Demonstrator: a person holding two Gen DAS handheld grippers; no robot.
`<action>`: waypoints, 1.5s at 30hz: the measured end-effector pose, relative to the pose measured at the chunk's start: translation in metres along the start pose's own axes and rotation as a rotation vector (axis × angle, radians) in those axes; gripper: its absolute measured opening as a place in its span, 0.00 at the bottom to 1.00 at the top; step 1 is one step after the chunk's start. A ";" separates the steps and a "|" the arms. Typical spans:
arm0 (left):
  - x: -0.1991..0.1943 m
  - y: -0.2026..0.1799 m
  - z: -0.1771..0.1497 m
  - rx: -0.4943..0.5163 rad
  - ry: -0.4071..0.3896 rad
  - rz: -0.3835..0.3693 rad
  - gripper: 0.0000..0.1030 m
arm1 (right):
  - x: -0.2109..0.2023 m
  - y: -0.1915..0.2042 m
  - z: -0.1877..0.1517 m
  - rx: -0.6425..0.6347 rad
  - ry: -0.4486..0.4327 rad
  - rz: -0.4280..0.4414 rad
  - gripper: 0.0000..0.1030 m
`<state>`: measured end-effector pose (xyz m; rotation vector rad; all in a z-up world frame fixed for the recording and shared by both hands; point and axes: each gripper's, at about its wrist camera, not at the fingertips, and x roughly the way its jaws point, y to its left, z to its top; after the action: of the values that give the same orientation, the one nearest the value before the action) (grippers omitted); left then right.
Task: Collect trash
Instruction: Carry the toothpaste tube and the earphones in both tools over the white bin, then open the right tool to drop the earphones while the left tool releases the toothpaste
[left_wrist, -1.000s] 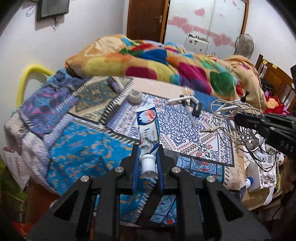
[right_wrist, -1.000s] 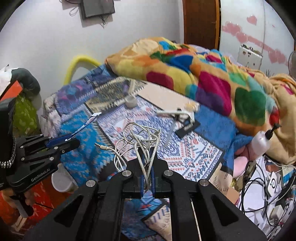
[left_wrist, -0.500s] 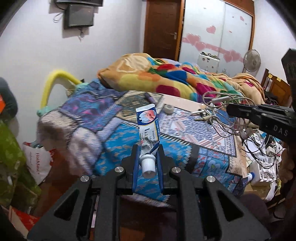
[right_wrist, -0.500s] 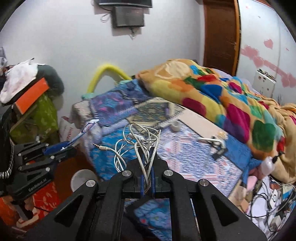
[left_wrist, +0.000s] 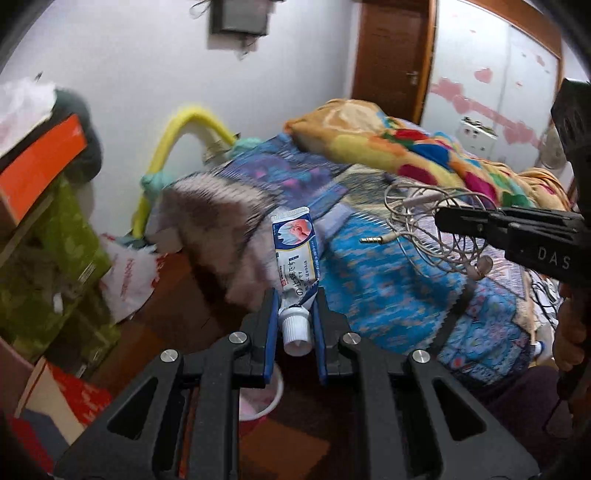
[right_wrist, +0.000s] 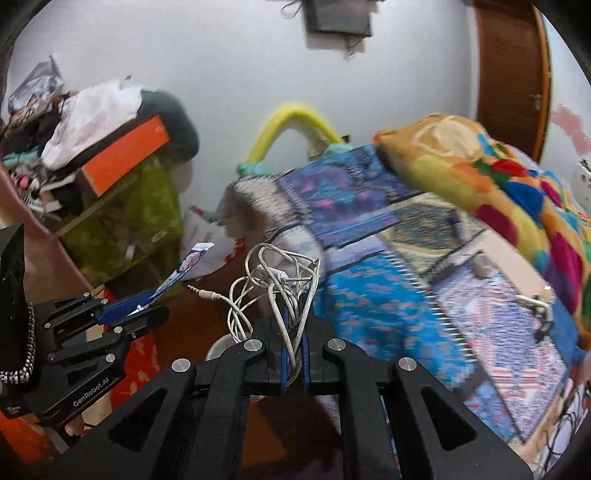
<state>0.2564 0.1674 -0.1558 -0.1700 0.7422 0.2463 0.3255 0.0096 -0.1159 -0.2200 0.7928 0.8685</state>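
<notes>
White-capped tube (left_wrist: 295, 258) upright; tangled white earphone cable (right_wrist: 280, 288).

Black hand-held gripper (left_wrist: 295, 321) w/ blue pads (left_wrist: 272, 332), silver screws, "GenRobot.AI" marking.

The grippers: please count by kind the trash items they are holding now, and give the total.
Tube with a white cap, clamped in the left gripper: 1
Tangled bundle of white earphone cable, clamped in the right gripper: 1
Total: 2
</notes>
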 end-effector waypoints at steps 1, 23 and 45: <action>0.003 0.010 -0.004 -0.018 0.011 0.009 0.16 | 0.012 0.007 -0.001 -0.007 0.019 0.011 0.05; 0.147 0.130 -0.150 -0.269 0.419 0.130 0.16 | 0.221 0.090 -0.060 -0.093 0.474 0.074 0.05; 0.203 0.147 -0.144 -0.411 0.483 0.072 0.17 | 0.260 0.081 -0.050 -0.006 0.570 0.110 0.37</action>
<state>0.2665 0.3067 -0.4096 -0.6084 1.1735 0.4338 0.3385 0.1941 -0.3223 -0.4433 1.3421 0.9232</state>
